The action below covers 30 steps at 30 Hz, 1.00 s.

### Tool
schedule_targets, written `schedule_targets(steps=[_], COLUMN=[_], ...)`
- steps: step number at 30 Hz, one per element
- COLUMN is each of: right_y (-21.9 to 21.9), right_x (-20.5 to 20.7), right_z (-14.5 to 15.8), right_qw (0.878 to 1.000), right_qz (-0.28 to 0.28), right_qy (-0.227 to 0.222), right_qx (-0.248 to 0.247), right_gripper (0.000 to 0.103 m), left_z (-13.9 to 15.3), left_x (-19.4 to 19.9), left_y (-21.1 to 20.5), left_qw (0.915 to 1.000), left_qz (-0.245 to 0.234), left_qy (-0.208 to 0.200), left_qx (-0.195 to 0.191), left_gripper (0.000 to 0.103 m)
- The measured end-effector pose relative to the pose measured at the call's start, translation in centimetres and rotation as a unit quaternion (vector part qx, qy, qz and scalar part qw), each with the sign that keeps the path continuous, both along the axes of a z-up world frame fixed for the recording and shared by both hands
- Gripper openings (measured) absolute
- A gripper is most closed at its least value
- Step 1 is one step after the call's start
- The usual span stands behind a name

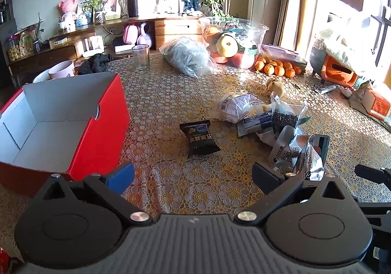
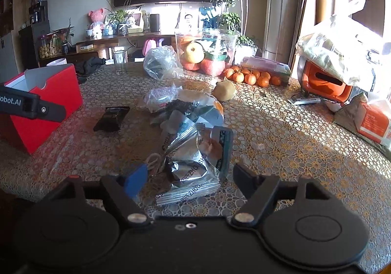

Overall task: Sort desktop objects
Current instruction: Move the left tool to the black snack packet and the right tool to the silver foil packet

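An open red cardboard box [image 1: 97, 127] with a grey inside stands at the left of the table; the right wrist view also shows this red box [image 2: 48, 102]. A black snack packet [image 1: 199, 138] lies ahead of my left gripper [image 1: 193, 175], which is open with nothing between its fingers. A crumpled silver foil packet [image 2: 195, 168] lies between the fingers of my right gripper [image 2: 190, 178], which is open, with gaps on both sides. Behind it sits a pile of snack bags [image 2: 180, 107]. The black packet [image 2: 112, 118] lies to the left of the pile.
A clear bowl of fruit [image 1: 234, 41], mandarins [image 1: 276, 67], a filled plastic bag [image 1: 188, 56] and a glass [image 1: 141, 57] stand at the back. An orange case [image 2: 325, 83] and an orange tissue pack [image 2: 371, 122] are at the right. A white cable [image 2: 152, 161] lies beside the foil packet.
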State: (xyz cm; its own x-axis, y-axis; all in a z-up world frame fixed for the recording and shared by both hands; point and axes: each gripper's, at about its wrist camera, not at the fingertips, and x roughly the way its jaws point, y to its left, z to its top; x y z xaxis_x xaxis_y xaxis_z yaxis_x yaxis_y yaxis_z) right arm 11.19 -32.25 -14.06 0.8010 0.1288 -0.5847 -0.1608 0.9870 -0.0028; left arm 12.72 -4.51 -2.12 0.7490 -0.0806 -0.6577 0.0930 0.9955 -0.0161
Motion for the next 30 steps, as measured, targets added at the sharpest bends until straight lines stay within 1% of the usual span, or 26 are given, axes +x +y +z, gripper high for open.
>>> schedule_targets(steps=[4, 6, 9, 13, 21, 25, 30], right_y=[-0.3, -0.5, -0.4, 0.1, 0.3, 0.6, 0.3], right_x=[1.1, 1.6, 2.1, 2.7, 3.9, 4.1, 4.4], right_z=[-0.7, -1.1, -1.6, -2.2, -3.0, -3.4, -3.6], right_qw=[1.0, 1.0, 0.999, 0.997, 0.992, 0.991, 0.991], right_qz=[0.001, 0.004, 0.026, 0.06, 0.094, 0.108, 0.116], right_qy=[0.008, 0.01, 0.015, 0.016, 0.017, 0.019, 0.022], right_qx=[-0.004, -0.007, -0.019, -0.048, -0.076, -0.081, -0.07], right_gripper=[0.072, 0.071, 0.07, 0.068, 0.066, 0.064, 0.062], left_z=[-0.7, -1.0, -1.6, -2.5, -3.9, -4.7, -5.6], left_x=[1.5, 2.2, 3.3, 4.7, 6.7, 7.8, 9.3], left_y=[-0.8, -1.2, -1.6, -1.7, -2.3, -2.4, -2.4], left_qw=[0.9999, 0.9998, 0.9997, 0.9995, 0.9991, 0.9987, 0.9986], left_qz=[-0.007, -0.011, -0.012, -0.01, -0.012, -0.011, -0.007], left_qy=[0.002, 0.0, -0.001, 0.003, 0.002, 0.005, 0.01], left_qx=[0.008, 0.015, 0.021, 0.03, 0.041, 0.049, 0.052], left_gripper=[0.103, 0.103, 0.103, 0.103, 0.103, 0.103, 0.103])
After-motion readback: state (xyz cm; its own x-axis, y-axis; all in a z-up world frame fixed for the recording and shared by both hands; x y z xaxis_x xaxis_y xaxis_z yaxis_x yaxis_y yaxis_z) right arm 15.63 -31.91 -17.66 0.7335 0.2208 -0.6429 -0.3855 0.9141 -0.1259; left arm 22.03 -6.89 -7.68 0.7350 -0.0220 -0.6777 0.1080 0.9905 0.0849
